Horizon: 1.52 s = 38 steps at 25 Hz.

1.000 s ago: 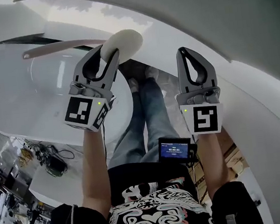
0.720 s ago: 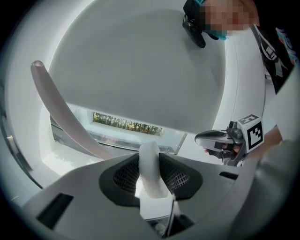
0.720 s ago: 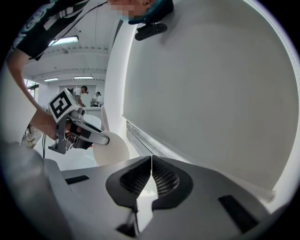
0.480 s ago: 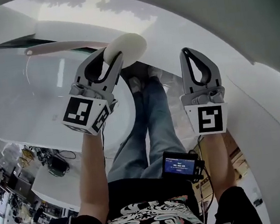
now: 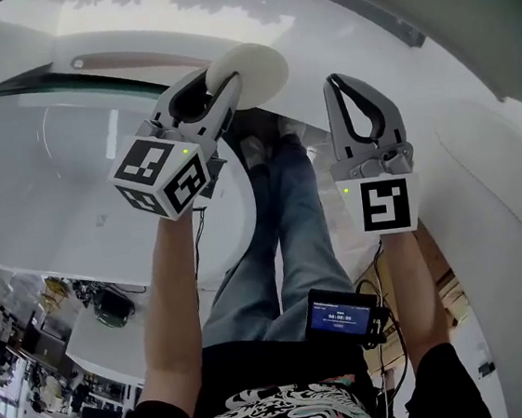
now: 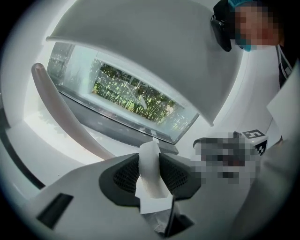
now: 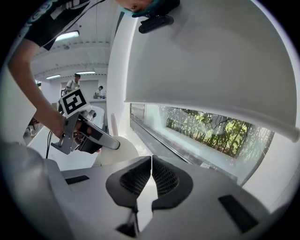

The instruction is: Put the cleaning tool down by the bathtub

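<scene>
The cleaning tool is a round cream pad (image 5: 250, 73) on a long pale pink handle (image 5: 141, 58). My left gripper (image 5: 221, 84) is shut on the pad's edge, with the handle reaching left over the white bathtub (image 5: 61, 179). In the left gripper view the pad's thin white edge (image 6: 150, 164) is pinched between the jaws and the handle (image 6: 61, 112) curves away to the left. My right gripper (image 5: 338, 82) hangs to the right, shut and empty; its own view shows the jaws (image 7: 151, 176) meeting, with the left gripper (image 7: 84, 131) and the pad (image 7: 119, 150) beyond.
The person's legs in jeans (image 5: 281, 220) stand beside the tub. A small screen (image 5: 345, 314) hangs at the waist. A window with greenery (image 6: 138, 98) runs along the far wall. Cables and gear (image 5: 103, 301) lie at lower left. People stand far off (image 7: 74, 84).
My left gripper has twisted so its marker cube turns upward, and it has shifted slightly right with the tool. The handle now sits higher in view. The right gripper stays as before.
</scene>
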Available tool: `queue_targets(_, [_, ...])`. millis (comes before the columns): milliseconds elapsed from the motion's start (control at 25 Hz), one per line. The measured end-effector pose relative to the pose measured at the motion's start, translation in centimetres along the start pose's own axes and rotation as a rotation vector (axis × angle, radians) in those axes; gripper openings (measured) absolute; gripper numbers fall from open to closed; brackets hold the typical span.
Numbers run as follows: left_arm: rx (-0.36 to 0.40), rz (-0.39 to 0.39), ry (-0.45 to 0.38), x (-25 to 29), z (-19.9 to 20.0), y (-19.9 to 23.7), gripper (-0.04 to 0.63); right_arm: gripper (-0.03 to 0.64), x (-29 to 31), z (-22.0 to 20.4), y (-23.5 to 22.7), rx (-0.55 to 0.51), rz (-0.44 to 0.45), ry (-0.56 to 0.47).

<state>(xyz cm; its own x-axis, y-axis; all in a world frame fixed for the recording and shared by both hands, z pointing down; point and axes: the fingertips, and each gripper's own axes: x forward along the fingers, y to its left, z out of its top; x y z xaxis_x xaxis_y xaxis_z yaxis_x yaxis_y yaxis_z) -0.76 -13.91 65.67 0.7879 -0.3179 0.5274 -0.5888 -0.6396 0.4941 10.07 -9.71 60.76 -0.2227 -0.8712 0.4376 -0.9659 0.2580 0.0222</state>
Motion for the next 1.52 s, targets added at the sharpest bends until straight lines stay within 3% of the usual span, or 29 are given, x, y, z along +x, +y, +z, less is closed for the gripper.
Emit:
queue_targets(480, [-0.188,-0.104,0.111,5.4,-4.4,2.0,0.131,0.028,2.0,-5.0,-0.7,-0.051,0.009,0.069])
queue_targets(680, [-0.228,-0.099,0.135,7.1,-4.9,2.6,0.132,0.028,2.4,-6.7,-0.8,-0.077,0.03,0.138])
queue_targets(840, [-0.292,-0.12,0.178,8.4,-5.9,3.1,0.131,0.028,2.7,-8.1,-0.7,-0.046,0.036,0.188])
queue_targets(1000, [-0.305,-0.132,0.264,9.4,-8.0,3.2,0.132,0.028,2.8,-9.4,-0.9,-0.013,0.029,0.223])
queue_targets(1240, [-0.45,-0.196,0.324,10.6,-8.8,2.8,0.132,0.028,2.7,-10.1,-1.0,0.007,0.03,0.234])
queue_targets(1520, [-0.454,-0.225,0.375,12.6,-9.7,2.5,0.132,0.028,2.3,-10.6,-0.5,0.025,0.047,0.242])
